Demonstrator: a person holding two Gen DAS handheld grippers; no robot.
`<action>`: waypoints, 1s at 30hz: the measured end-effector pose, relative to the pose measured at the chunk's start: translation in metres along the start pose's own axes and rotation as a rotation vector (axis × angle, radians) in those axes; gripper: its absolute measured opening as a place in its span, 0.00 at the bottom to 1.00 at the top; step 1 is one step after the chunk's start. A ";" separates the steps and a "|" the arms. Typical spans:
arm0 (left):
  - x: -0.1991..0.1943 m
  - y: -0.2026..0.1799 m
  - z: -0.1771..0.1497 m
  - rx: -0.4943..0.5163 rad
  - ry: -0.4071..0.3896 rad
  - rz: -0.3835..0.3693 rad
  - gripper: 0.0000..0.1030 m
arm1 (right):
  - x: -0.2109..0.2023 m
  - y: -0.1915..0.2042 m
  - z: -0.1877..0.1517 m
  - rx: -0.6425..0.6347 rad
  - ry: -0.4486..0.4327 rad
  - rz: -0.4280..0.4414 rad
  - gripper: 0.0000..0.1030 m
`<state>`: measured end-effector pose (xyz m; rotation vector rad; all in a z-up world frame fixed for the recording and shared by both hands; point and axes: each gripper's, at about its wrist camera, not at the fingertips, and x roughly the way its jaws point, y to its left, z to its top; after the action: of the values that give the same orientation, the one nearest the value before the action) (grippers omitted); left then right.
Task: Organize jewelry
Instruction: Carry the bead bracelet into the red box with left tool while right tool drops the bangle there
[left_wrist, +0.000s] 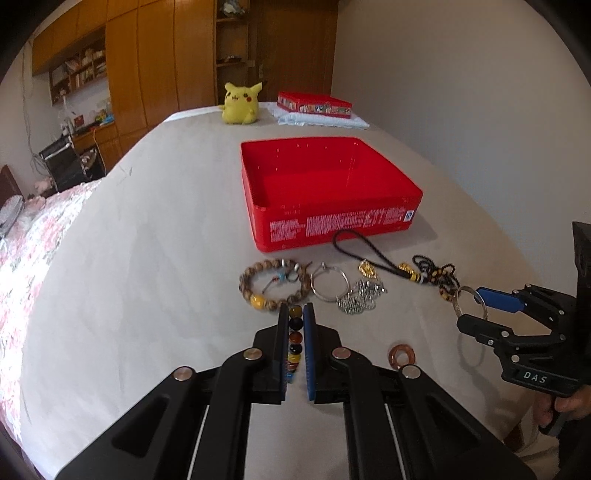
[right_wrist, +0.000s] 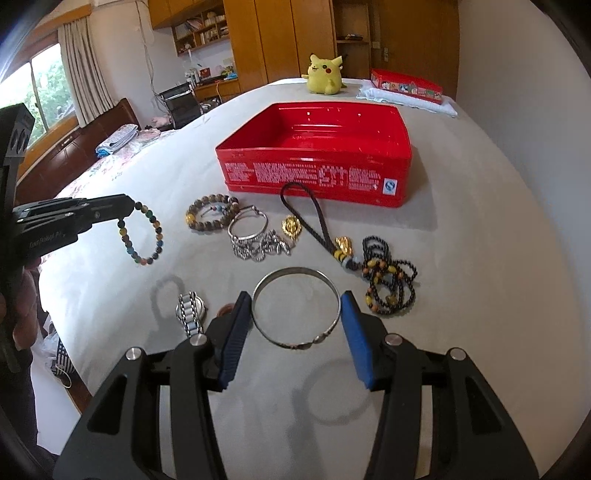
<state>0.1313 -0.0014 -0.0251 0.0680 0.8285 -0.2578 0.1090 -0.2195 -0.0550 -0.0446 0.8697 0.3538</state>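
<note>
The left gripper (left_wrist: 296, 314), at lower centre of its own view, is clamped tight on a multicoloured bead bracelet (right_wrist: 142, 234); in the right wrist view that bracelet hangs as a loop from the jaw tips at middle left, clear of the cloth. The right gripper (right_wrist: 295, 301), at lower centre of its view, has its blue pads spread to the width of a silver bangle (right_wrist: 295, 308) and pressed against its two sides, so the bangle is held off the surface with its shadow below. Just left of that gripper a wristwatch (right_wrist: 190, 314) lies flat, and a small copper ring (left_wrist: 402, 355) sits near it. Beyond both tools, across the middle of the frames, lie a wooden bead bracelet (left_wrist: 275, 286), a thin silver hoop bracelet (left_wrist: 330, 286), a pile of silver chain (left_wrist: 360, 299), a gold pendant (left_wrist: 368, 268), a black braided cord (right_wrist: 314, 210) and a tangle of black and yellow beads (right_wrist: 388, 282), close together and partly touching. Directly behind them the open red tin box (left_wrist: 332, 225) stands with bare red floor, its printed front wall touching the cord loop. The grey tabletop (left_wrist: 147, 258) offers wide bare room left of the box and in front of the tools; its left edge drops to a floral bedspread (left_wrist: 33, 251). At the far end sit a yellow plush toy (left_wrist: 241, 103) and a red lid (left_wrist: 314, 104) on a folded white towel (left_wrist: 321, 120).
</note>
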 end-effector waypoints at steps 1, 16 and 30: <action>-0.001 0.000 0.003 0.005 -0.003 0.001 0.07 | -0.001 -0.001 0.005 -0.003 0.000 0.003 0.47; 0.007 -0.005 0.088 0.088 -0.082 -0.015 0.07 | -0.003 -0.022 0.099 -0.055 -0.051 0.001 0.47; 0.099 0.000 0.161 0.083 -0.021 -0.023 0.07 | 0.097 -0.055 0.181 -0.041 0.059 -0.021 0.47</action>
<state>0.3114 -0.0467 0.0110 0.1336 0.7977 -0.3138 0.3174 -0.2107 -0.0168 -0.1020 0.9197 0.3521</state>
